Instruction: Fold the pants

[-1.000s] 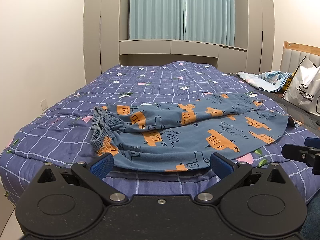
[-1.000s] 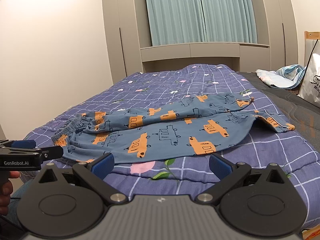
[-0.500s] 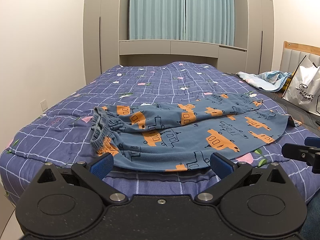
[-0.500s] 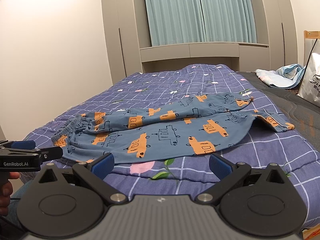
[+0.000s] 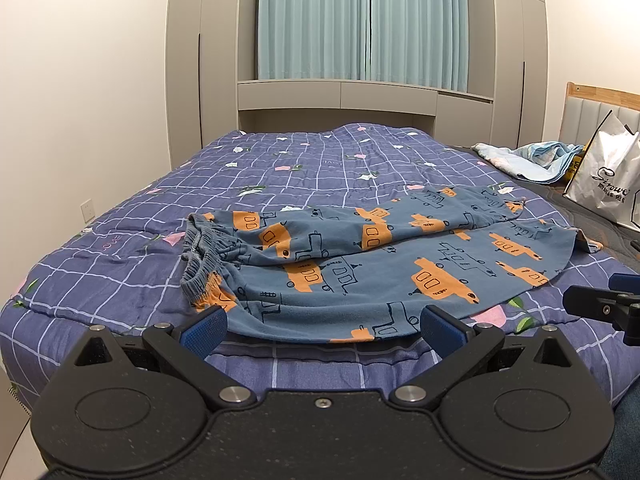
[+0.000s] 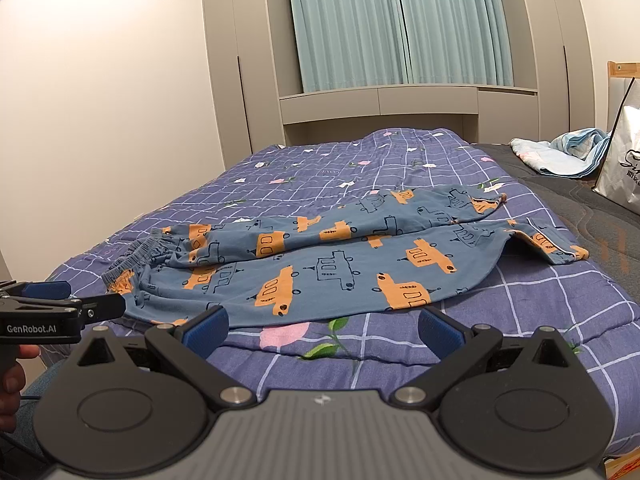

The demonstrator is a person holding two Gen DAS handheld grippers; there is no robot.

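Blue pants [image 5: 360, 268] with orange vehicle prints lie spread across the bed, the elastic waistband [image 5: 200, 256] at the left and the leg cuffs [image 5: 584, 240] at the right. The pants also show in the right wrist view [image 6: 340, 264]. My left gripper [image 5: 322, 330] is open and empty, just short of the pants' near edge. My right gripper [image 6: 320, 330] is open and empty over the quilt in front of the pants. The left gripper shows from the side at the left edge of the right wrist view [image 6: 60, 308].
The bed carries a purple checked quilt [image 5: 304, 172]. A white shopping bag [image 5: 604, 184] and a crumpled light-blue cloth [image 5: 532, 160] lie at the right by the headboard. Grey wardrobes and teal curtains [image 5: 360, 20] stand beyond the bed. A white wall is at the left.
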